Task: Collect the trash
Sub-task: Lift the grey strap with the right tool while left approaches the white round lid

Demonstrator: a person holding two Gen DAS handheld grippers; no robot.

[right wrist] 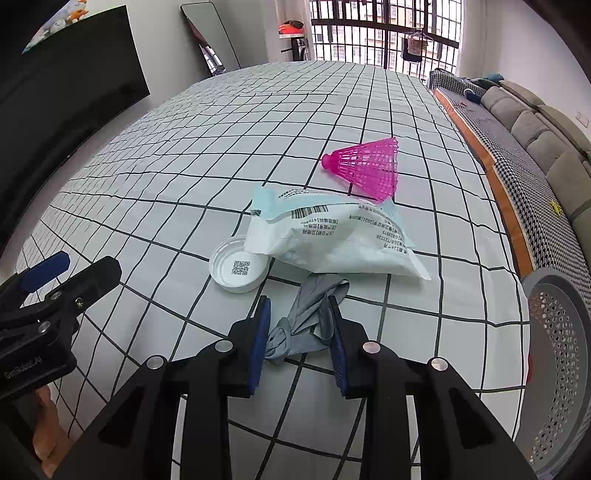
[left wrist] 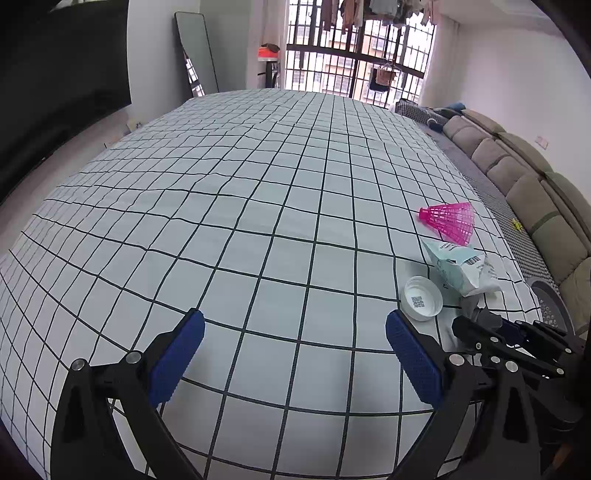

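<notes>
On the grid-patterned tablecloth (right wrist: 184, 155) lie a pink plastic shuttlecock (right wrist: 365, 166), a crumpled white and pale blue packet (right wrist: 332, 240), a white lid (right wrist: 239, 267) with a QR code inside, and a knotted grey cloth (right wrist: 303, 317). My right gripper (right wrist: 299, 302) is shut on the grey cloth, a blue pad pressing each side near the knot. In the left wrist view my left gripper (left wrist: 294, 319) stands open over bare tablecloth, left of the lid (left wrist: 423, 299), packet (left wrist: 461, 266) and shuttlecock (left wrist: 448, 221). The right gripper (left wrist: 480, 328) shows at its right.
A grey perforated basket (right wrist: 557, 332) stands off the table's right edge. Beyond it runs a grey sofa (right wrist: 535, 122) with a checked cover. A black screen (right wrist: 55, 85) fills the left wall and a mirror (right wrist: 210, 33) leans at the back. A hand (right wrist: 44, 424) holds the left gripper (right wrist: 86, 267).
</notes>
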